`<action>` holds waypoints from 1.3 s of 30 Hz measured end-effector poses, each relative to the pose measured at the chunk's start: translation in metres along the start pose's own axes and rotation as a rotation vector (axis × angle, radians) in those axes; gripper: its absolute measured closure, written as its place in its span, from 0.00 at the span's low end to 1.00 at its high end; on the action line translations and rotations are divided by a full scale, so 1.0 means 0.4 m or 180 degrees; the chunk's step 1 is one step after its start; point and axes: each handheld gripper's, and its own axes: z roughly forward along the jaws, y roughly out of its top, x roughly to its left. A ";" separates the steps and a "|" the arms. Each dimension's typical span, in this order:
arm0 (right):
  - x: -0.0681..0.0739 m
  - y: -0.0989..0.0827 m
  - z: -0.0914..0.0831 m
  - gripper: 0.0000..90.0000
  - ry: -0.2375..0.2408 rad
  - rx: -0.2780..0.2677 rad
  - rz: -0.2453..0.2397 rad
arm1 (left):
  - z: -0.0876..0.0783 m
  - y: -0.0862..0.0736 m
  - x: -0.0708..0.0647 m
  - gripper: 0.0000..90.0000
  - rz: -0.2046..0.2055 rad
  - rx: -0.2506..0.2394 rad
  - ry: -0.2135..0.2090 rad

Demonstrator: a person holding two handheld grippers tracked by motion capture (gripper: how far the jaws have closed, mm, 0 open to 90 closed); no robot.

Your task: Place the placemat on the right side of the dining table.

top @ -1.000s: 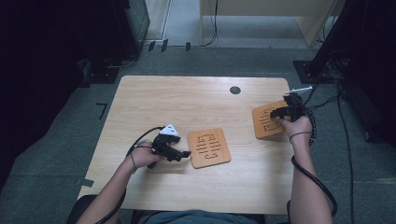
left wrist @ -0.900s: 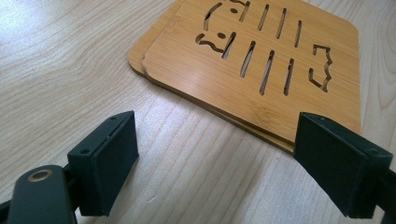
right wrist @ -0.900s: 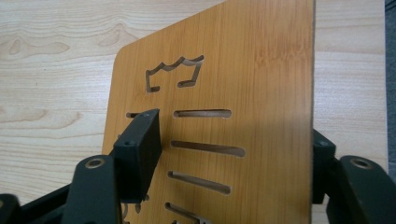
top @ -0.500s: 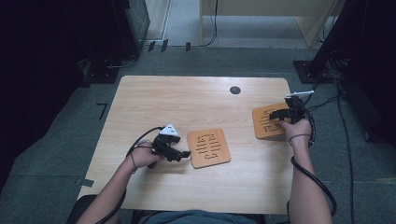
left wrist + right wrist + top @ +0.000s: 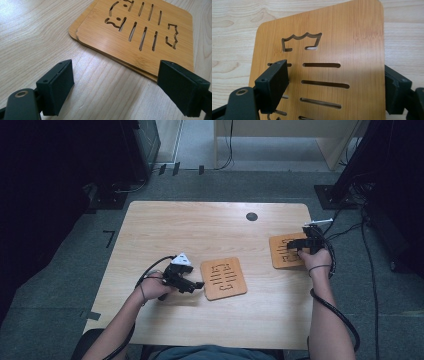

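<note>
The left gripper view shows the central wooden trivet [image 5: 140, 35] as two stacked boards — the high view [image 5: 224, 278] reads one — lying just beyond the spread, empty jaws of the left gripper [image 5: 125, 87]. The second trivet [image 5: 324, 72] lies flat under the right gripper [image 5: 337, 87], its jaws released, one over the slots, one past the edge. Since a second ago that gripper has crept slightly forward on the table [image 5: 200, 230].
</note>
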 end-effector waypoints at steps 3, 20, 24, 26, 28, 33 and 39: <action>0.003 -0.001 0.007 0.20 -0.0003 0.0044 -0.0023 | 0.000 0.000 0.000 0.14 0.0000 -0.0001 0.0001; 0.020 -0.001 0.025 0.16 -0.0127 -0.0045 -0.0198 | 0.001 0.001 0.000 0.14 0.0020 0.0010 0.0009; 0.024 -0.002 0.028 0.16 -0.0138 -0.0091 -0.0237 | 0.001 0.001 0.000 0.14 0.0022 0.0012 0.0010; 0.026 -0.002 0.030 0.16 -0.0144 -0.0101 -0.0241 | 0.001 0.001 -0.001 0.14 0.0017 0.0011 0.0016; 0.029 -0.001 0.031 0.16 -0.0147 -0.0117 -0.0249 | 0.001 0.002 -0.001 0.14 0.0022 0.0015 0.0016; 0.030 -0.001 0.026 0.22 -0.0081 -0.0129 -0.0207 | 0.002 0.002 -0.002 0.14 0.0010 0.0009 0.0015; 0.033 -0.001 0.019 0.21 -0.0184 -0.0140 -0.0324 | 0.001 0.002 -0.002 0.14 0.0011 0.0011 0.0013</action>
